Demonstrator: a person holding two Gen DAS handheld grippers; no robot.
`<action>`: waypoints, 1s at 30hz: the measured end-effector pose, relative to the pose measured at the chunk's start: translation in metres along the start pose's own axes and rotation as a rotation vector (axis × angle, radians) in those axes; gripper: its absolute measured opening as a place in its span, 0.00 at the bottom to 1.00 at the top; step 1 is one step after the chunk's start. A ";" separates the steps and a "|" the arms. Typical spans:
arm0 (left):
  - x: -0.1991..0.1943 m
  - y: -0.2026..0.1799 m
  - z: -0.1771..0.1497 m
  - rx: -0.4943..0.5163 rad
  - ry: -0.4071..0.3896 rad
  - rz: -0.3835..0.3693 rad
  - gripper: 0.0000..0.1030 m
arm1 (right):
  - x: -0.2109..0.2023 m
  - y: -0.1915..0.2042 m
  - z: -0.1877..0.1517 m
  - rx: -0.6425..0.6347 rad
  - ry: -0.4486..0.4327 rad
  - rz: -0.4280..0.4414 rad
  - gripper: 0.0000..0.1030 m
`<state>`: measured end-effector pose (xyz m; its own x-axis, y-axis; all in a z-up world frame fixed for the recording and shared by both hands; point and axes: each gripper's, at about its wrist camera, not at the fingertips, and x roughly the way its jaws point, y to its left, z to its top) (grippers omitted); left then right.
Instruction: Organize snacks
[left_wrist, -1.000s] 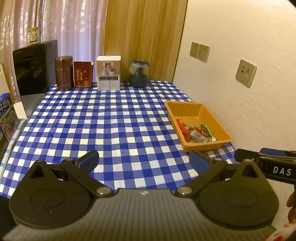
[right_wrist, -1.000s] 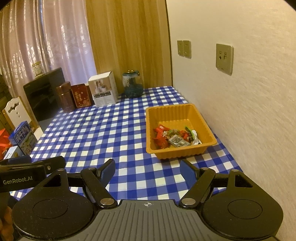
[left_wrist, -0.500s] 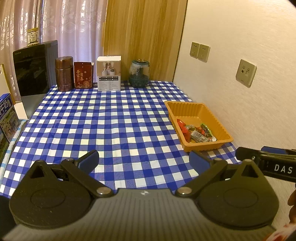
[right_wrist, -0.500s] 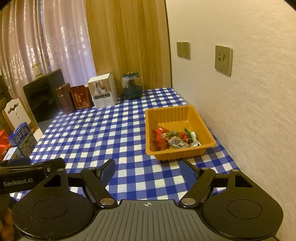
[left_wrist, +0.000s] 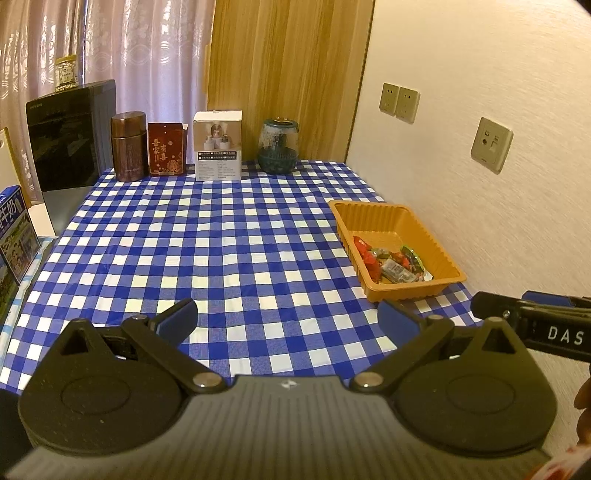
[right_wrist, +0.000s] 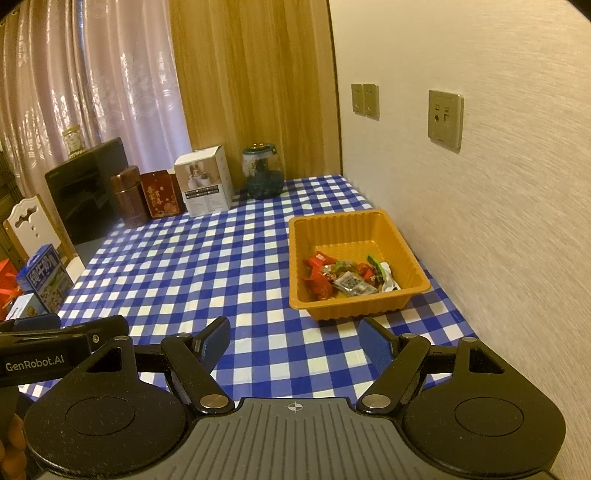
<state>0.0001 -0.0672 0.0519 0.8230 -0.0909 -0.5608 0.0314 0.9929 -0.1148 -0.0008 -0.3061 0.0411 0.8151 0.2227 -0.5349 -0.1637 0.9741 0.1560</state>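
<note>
An orange plastic tray (left_wrist: 373, 218) (right_wrist: 354, 225) sits on the blue checked tablecloth by the right wall. Several wrapped snacks (left_wrist: 391, 260) (right_wrist: 343, 275) lie in its near half. My left gripper (left_wrist: 286, 319) is open and empty above the table's near edge, left of the tray. My right gripper (right_wrist: 293, 341) is open and empty, just in front of the tray's near rim. Each gripper shows at the edge of the other's view.
Along the far edge stand a brown canister (left_wrist: 127, 146), a red box (left_wrist: 166, 153), a white box (left_wrist: 218, 146) and a dark glass jar (left_wrist: 277, 146). A black appliance (left_wrist: 68, 136) stands at far left. Blue cartons (right_wrist: 46, 277) sit off the table's left side.
Both grippers stay open. The right wrist view has drawn back and up slightly; the tray sits a little farther away. The left view is nearly the same.
</note>
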 end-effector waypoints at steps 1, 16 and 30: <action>0.000 0.000 0.000 0.000 -0.001 0.001 1.00 | 0.000 0.000 0.000 0.000 0.000 0.000 0.74; 0.001 0.001 -0.001 -0.001 0.003 -0.001 1.00 | 0.000 -0.001 0.000 0.000 0.000 0.001 0.74; 0.003 0.000 -0.004 -0.005 0.006 -0.002 1.00 | 0.001 -0.002 0.000 0.001 0.000 0.001 0.74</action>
<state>0.0003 -0.0682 0.0466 0.8198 -0.0930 -0.5651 0.0300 0.9923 -0.1198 -0.0001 -0.3080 0.0401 0.8149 0.2234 -0.5349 -0.1637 0.9739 0.1573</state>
